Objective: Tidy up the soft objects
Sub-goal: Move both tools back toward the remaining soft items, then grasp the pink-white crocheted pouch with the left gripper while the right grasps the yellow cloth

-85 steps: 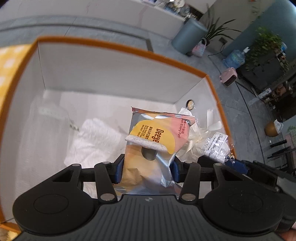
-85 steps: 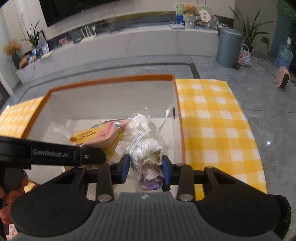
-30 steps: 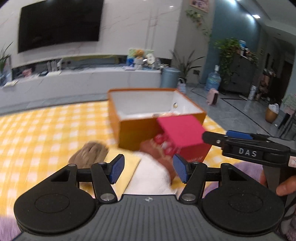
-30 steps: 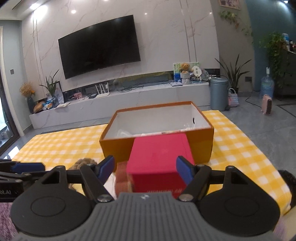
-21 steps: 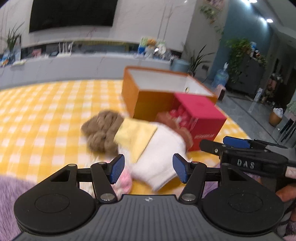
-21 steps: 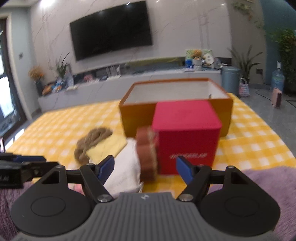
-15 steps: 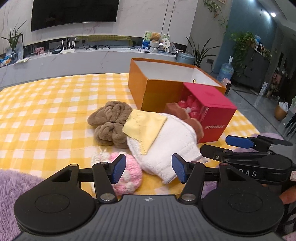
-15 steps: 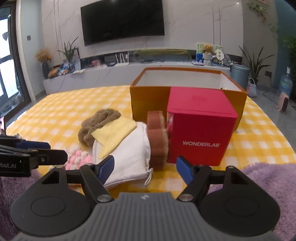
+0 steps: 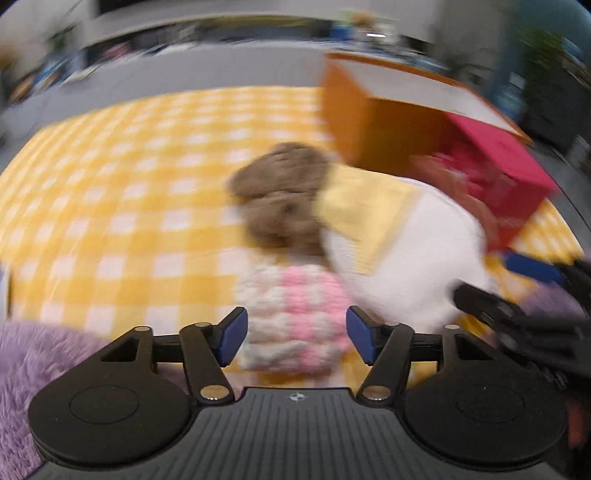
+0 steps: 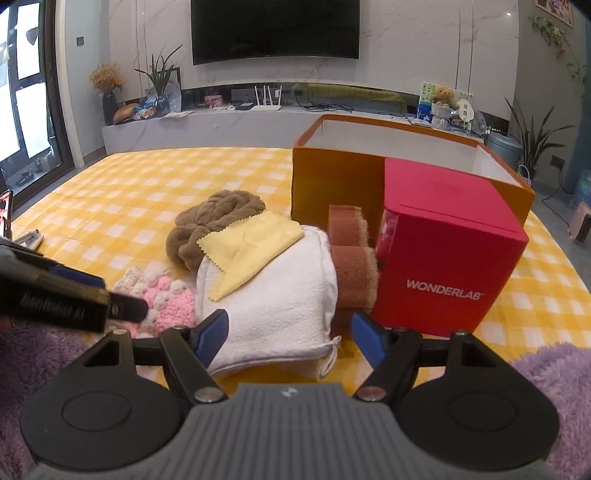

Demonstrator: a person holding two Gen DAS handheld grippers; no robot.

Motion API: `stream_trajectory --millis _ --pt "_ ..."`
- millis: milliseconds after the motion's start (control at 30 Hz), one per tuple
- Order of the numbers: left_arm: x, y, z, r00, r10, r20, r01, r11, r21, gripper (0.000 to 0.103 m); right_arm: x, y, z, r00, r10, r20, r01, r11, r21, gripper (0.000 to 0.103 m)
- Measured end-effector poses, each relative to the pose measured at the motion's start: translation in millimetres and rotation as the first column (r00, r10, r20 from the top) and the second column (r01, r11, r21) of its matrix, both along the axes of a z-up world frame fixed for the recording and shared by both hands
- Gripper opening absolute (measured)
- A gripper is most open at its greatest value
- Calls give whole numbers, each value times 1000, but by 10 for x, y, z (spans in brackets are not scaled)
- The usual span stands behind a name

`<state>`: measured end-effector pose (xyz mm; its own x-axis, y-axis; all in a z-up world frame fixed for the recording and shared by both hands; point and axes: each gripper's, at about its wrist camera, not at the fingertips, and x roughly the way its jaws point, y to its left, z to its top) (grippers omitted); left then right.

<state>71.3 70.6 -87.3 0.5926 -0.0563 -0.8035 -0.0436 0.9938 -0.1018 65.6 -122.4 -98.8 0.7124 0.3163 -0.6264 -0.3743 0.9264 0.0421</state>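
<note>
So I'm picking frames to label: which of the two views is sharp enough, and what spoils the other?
Right wrist view: sharp, evenly lit; the red box lettering reads clearly, only fisheye bending at the edges. Left wrist view: motion blur smears the pink knit, brown plush and orange box; only the left gripper itself stays crisp.

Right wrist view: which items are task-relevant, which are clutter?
Job:
white towel
yellow cloth
brown knit
pink-white knit
brown sponges
orange box

Lying about:
red carton
TV
router
</note>
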Motion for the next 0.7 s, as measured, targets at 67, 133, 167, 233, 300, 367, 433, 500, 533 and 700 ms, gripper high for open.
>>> stream_trajectory --millis 67,133,167,233,300,367,433,500,533,700 --pt "40 71 -44 999 35 -18 -36 999 -29 77 37 1 -29 1000 -1 -14 1 1000 9 73" --pt "74 41 -90 999 29 -35 -29 1000 -9 83 74 -4 -75 999 -10 -32 10 1000 9 73" --pt "95 22 -114 999 24 -47 -24 1000 -2 84 98 -6 -99 999 -14 -40 15 1000 8 73" --pt "154 32 -165 996 23 -81 -24 1000 -12 85 137 -17 -144 998 -27 -57 27 1000 10 73" --pt "200 99 -204 994 41 -97 -47 997 -54 87 178 -29 -186 996 -36 -76 37 999 17 73" --pt "236 117 -235 993 47 -111 -54 996 -64 89 204 -39 -212 995 -39 -91 41 999 25 73" --pt "254 87 -257 992 34 -119 -40 998 -55 92 216 -40 -229 995 -36 -98 39 999 29 73" --pt "277 54 -287 991 10 -136 -18 998 -57 92 227 -35 -244 994 -32 -102 36 999 31 73" --pt "286 44 -294 990 6 -141 -14 998 -57 91 229 -32 -248 994 -30 -104 34 999 31 73" --pt "230 9 -277 994 -14 -105 8 999 -52 75 223 -27 -254 995 -26 -100 29 999 34 73"
